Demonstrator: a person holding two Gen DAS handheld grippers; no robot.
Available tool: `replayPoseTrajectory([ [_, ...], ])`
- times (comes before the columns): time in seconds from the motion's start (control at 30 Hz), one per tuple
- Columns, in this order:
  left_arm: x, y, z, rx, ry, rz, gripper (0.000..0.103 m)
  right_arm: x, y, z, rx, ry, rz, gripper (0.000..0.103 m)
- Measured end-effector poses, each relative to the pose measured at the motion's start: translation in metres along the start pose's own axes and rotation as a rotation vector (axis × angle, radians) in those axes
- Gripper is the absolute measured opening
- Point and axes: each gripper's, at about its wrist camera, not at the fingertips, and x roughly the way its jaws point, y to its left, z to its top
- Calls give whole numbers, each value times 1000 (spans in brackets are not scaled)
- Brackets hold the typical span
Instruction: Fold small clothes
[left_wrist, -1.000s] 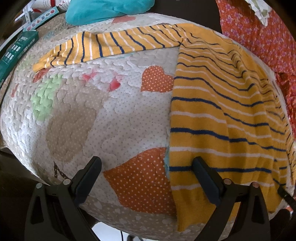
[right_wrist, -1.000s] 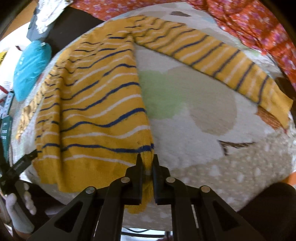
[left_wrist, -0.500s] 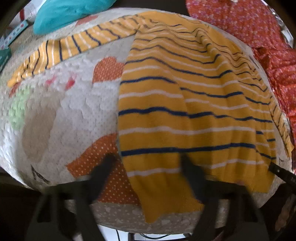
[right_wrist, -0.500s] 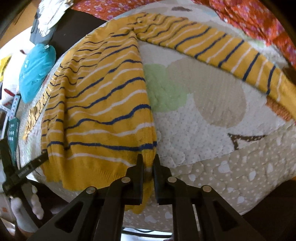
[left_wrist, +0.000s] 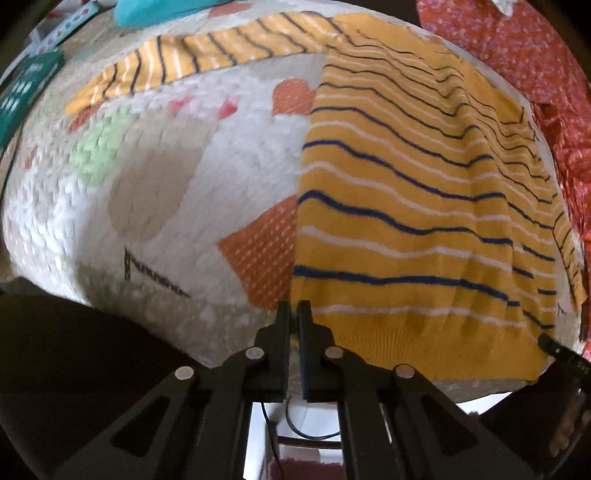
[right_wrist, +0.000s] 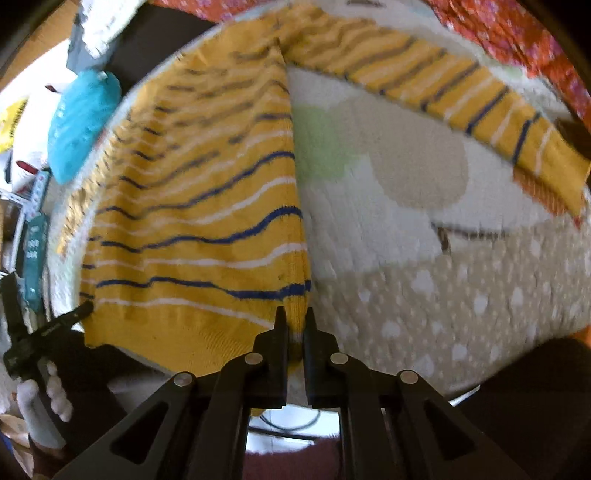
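A yellow sweater (left_wrist: 406, 206) with navy and white stripes lies spread on a quilted mat (left_wrist: 184, 177), sleeves stretched out to both sides. My left gripper (left_wrist: 294, 314) is shut on the sweater's near left hem corner. My right gripper (right_wrist: 294, 321) is shut on the near right hem corner of the sweater (right_wrist: 207, 221). The right sleeve (right_wrist: 461, 96) runs out to the far right. The left gripper (right_wrist: 44, 325) also shows at the left edge of the right wrist view.
The mat (right_wrist: 424, 240) covers a small round table whose near edge is just under both grippers. A teal cloth (right_wrist: 81, 122) and a red flowered cloth (left_wrist: 535, 62) lie at the back. A green box (left_wrist: 22, 92) sits at the far left.
My left gripper was open beside the hem, moved onto the left hem corner and closed on it. My right gripper stayed shut on its corner and the hem is now stretched between them.
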Motion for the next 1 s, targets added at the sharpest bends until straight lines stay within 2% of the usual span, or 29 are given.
replayPoseTrajectory([
  [0.07,-7,11,0,-53,6,-54,5,1,-13,0,77,17,30,11],
  [0.17,-34,25,-4,-68,-61,-74,6,-18,-22,3,112,-38,95,14],
  [0.23,-50,25,-3,-53,-109,-78,17,-39,-28,14,100,-131,82,14],
  [0.3,-57,15,8,-15,-141,-87,50,-51,-30,32,85,-209,76,15],
  [0.33,-55,5,15,2,-148,-84,54,-52,-30,40,82,-225,87,18],
  [0.37,-52,-5,24,26,-156,-70,54,-49,-28,50,82,-235,95,25],
  [0.43,-40,-26,39,83,-176,-49,54,-37,-18,68,73,-233,94,31],
  [0.5,-18,-41,52,140,-160,23,54,-20,2,79,28,-217,130,31],
  [0.53,-5,-44,59,154,-143,70,54,-10,12,83,-5,-188,159,27],
  [0.57,7,-45,63,166,-129,117,54,-2,16,86,-22,-165,138,23],
  [0.6,21,-42,65,177,-115,166,57,11,20,86,-34,-142,54,22],
  [0.63,24,-39,67,170,-121,149,60,17,17,87,-36,-137,-24,14],
  [0.67,22,-32,64,151,-130,134,67,15,9,88,-18,-153,-38,7],
  [0.7,18,-24,64,123,-136,90,67,7,-4,88,34,-174,-47,8],
  [0.73,14,-16,63,105,-139,39,67,-6,-22,85,105,-208,-64,15],
  [0.8,9,0,65,31,-144,-72,67,-32,-61,74,240,-276,25,20],
  [0.83,7,6,66,-1,-148,-110,67,-44,-87,64,345,-304,116,29],
  [0.87,7,12,68,-33,-149,-151,67,-50,-102,58,410,-319,162,39],
  [0.9,6,17,69,-63,-148,-187,67,-56,-123,46,507,-339,224,43],
  [1.0,6,19,71,-93,-150,-243,67,-58,-146,27,633,-364,272,45],
])
